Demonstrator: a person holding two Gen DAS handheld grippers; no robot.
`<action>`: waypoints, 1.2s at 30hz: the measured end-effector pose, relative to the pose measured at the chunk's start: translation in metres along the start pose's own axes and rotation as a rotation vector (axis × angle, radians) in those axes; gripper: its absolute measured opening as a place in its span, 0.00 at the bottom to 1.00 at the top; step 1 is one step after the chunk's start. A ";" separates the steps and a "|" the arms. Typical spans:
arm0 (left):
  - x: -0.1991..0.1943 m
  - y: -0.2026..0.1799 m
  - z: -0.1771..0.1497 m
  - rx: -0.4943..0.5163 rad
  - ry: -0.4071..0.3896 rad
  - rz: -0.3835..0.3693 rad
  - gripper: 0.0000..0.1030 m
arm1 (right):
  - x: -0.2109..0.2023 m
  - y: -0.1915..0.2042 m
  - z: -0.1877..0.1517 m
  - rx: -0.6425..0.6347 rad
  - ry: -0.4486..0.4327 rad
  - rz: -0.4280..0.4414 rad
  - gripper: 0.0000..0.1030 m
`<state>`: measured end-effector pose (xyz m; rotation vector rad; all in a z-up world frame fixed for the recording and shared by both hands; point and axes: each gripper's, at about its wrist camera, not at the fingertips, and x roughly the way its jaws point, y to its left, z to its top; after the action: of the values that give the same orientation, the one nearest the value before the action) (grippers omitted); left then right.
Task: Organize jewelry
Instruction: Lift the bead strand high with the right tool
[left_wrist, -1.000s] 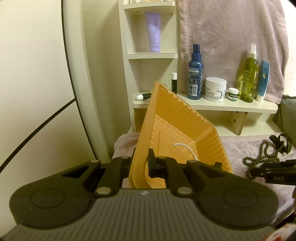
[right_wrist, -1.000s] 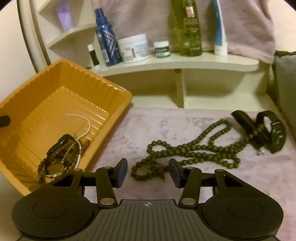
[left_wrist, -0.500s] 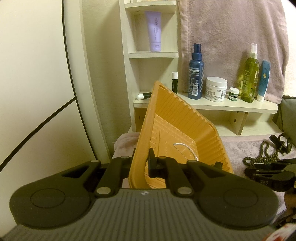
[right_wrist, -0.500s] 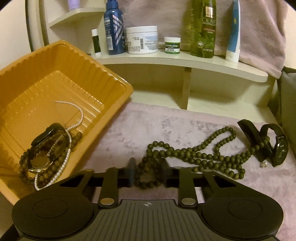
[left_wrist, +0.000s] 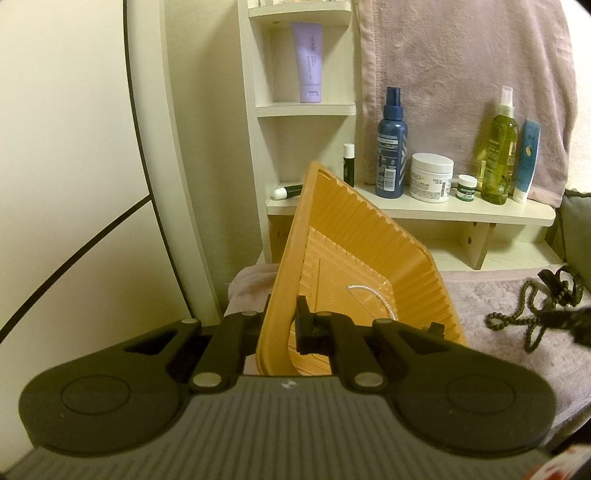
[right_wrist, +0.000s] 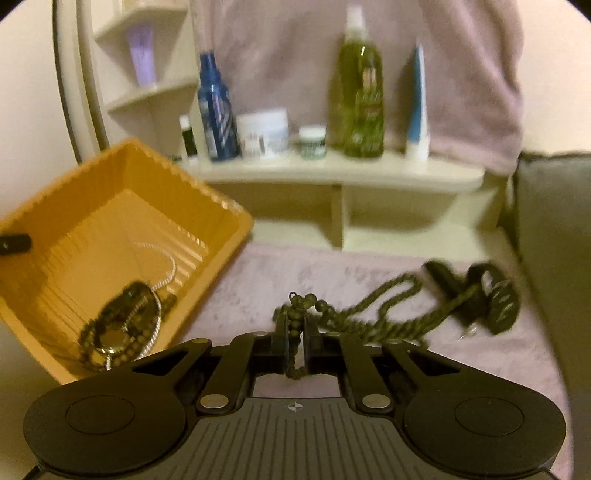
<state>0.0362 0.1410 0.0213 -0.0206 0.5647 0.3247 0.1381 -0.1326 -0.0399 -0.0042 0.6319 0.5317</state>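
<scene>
My left gripper (left_wrist: 282, 317) is shut on the near wall of the orange ribbed tray (left_wrist: 369, 236), which it holds tilted. In the right wrist view the tray (right_wrist: 110, 192) holds a pearl chain, a dark bead bracelet and a watch piled together (right_wrist: 122, 325). My right gripper (right_wrist: 295, 325) has its jaws closing tight, pads pressing on one end of the olive bead necklace (right_wrist: 369, 306). That end is raised off the pink cloth. The strand trails right to a black watch (right_wrist: 495, 295), where it looks tangled. The picture is blurred.
A cream shelf (left_wrist: 443, 214) behind carries a blue spray bottle (left_wrist: 391, 147), a white jar (left_wrist: 431, 177), a small pot, a green bottle (left_wrist: 498, 155) and a blue tube. A pink towel hangs above. A grey cushion (right_wrist: 550, 229) bounds the right.
My right gripper has shut on the end of the bead necklace and lifted, so the strand rises off the cloth. The left gripper and the tray have not moved.
</scene>
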 end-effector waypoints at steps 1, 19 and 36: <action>0.000 0.000 0.000 -0.001 0.000 0.000 0.07 | -0.007 -0.002 0.005 -0.007 -0.014 -0.002 0.07; 0.000 -0.001 0.002 0.000 0.004 -0.003 0.07 | -0.109 -0.030 0.115 -0.089 -0.266 0.026 0.07; -0.001 -0.002 0.002 0.001 0.002 -0.008 0.07 | -0.150 0.017 0.187 -0.231 -0.417 0.149 0.07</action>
<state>0.0369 0.1389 0.0235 -0.0222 0.5663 0.3166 0.1339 -0.1584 0.1989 -0.0629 0.1620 0.7237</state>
